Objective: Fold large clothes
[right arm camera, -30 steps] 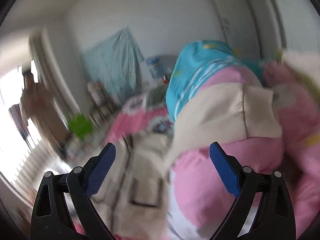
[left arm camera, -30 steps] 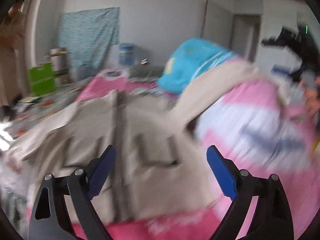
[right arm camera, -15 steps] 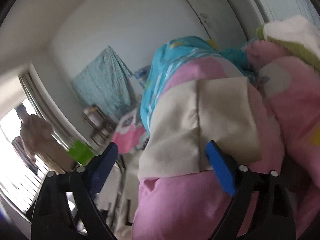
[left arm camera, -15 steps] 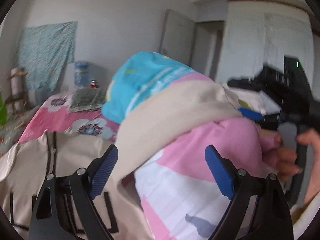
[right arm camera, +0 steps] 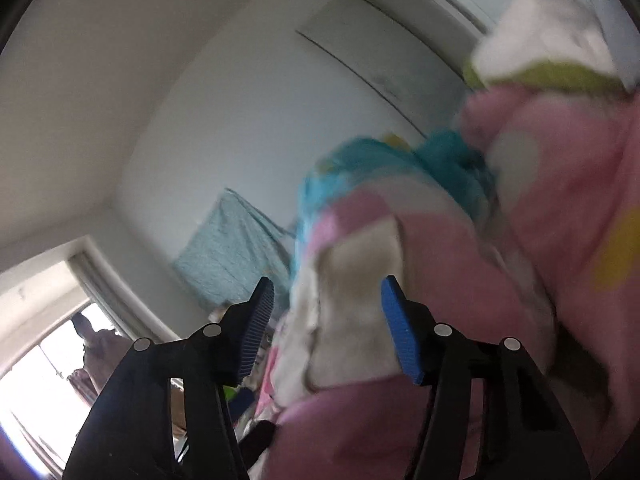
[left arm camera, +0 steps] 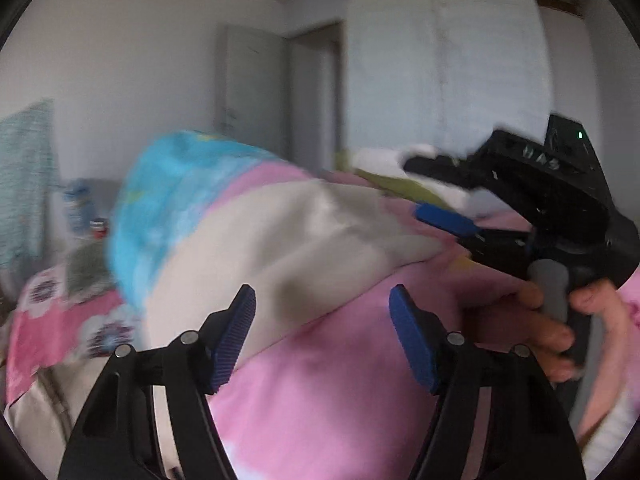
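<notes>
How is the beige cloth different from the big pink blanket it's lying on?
The beige cloth is plain; the pink blanket has white patches. The beige cloth is a narrow strip draped on top; the pink blanket is a bulky heap underneath. Both are soft, rumpled fabric.

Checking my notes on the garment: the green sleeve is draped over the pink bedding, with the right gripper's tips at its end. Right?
Not green. The sleeve is beige, as the left wrist view shows. It does lie draped over the pink bedding, and the right gripper, jaws closing, has its tips at the sleeve's end.
</notes>
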`<action>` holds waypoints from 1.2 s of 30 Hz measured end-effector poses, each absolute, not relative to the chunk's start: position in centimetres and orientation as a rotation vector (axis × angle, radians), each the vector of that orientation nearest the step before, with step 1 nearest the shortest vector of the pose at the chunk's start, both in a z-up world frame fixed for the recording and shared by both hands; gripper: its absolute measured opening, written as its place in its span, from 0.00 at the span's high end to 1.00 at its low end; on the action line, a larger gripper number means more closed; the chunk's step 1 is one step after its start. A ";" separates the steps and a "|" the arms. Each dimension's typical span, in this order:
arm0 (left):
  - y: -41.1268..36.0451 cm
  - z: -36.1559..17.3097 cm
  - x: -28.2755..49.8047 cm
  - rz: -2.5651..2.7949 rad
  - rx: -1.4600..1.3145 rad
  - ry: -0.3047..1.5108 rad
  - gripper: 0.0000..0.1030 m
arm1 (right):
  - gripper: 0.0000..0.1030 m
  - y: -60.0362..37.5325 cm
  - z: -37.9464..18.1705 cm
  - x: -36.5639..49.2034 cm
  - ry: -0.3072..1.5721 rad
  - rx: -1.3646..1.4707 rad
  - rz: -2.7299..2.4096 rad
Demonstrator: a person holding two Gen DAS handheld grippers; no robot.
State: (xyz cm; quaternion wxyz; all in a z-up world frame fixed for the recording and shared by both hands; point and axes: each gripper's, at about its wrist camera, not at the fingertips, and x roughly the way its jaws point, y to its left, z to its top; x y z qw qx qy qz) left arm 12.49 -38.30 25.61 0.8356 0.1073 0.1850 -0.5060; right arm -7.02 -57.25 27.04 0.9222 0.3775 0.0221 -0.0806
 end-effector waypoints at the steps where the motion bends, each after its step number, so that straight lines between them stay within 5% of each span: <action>1: -38.9 25.7 12.7 -1.109 0.238 0.406 0.35 | 0.40 -57.0 27.3 -6.6 0.062 0.752 -0.177; 6: -41.7 25.9 12.0 -1.138 0.322 0.391 0.35 | 0.33 -59.0 25.0 -5.2 0.109 0.823 -0.232; 11: -43.7 25.6 9.7 -1.069 0.518 0.298 0.35 | 0.50 -61.1 23.1 -6.2 0.040 0.975 -0.091; 18: -43.9 25.1 10.2 -0.997 0.475 0.205 0.42 | 0.52 -59.4 25.1 -5.2 0.007 0.914 0.182; 23: -43.0 25.9 11.5 -0.964 0.378 0.188 0.68 | 0.52 -58.9 25.5 -5.5 -0.022 0.903 0.268; 25: -42.4 26.3 12.2 -0.941 0.337 0.195 0.87 | 0.52 -58.3 25.8 -5.5 -0.015 0.869 0.283; 36: -26.4 30.2 19.3 -0.766 -0.050 0.249 0.89 | 0.39 -50.2 29.7 -6.7 0.022 0.600 0.417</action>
